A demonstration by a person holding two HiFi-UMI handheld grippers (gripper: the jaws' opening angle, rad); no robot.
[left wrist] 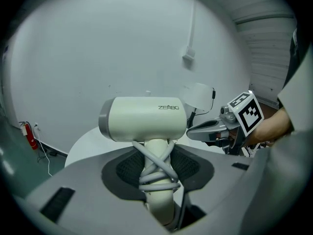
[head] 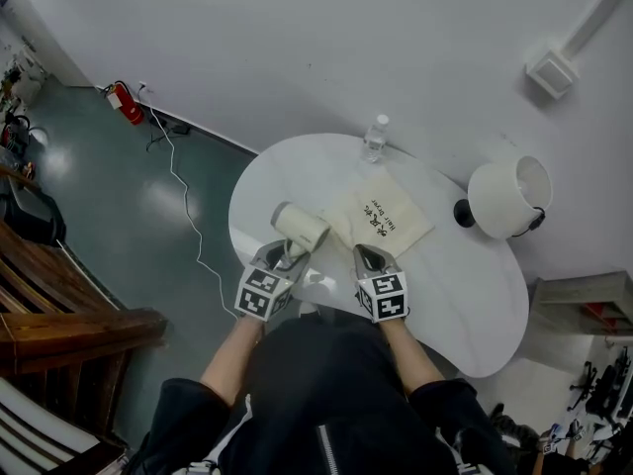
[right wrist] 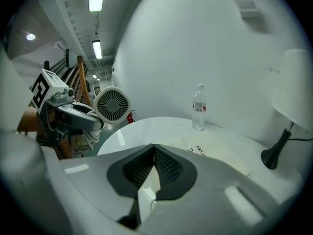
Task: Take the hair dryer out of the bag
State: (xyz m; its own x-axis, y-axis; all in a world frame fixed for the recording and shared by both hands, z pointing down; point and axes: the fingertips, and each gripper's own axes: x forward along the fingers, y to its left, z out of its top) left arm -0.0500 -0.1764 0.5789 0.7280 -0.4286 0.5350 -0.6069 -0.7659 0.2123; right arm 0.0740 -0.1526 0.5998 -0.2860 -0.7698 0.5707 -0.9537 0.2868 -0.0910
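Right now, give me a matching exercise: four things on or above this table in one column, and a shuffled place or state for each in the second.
1. hair dryer
2. bag
3. water bottle
4. lamp

A. stands upright at the far edge of the table
B. lies flat on the table
C. held by its handle in the jaws of the left gripper
D. white shade, black base, at the table's right side

Pairs: 1-C, 2-B, 3-A, 4-D
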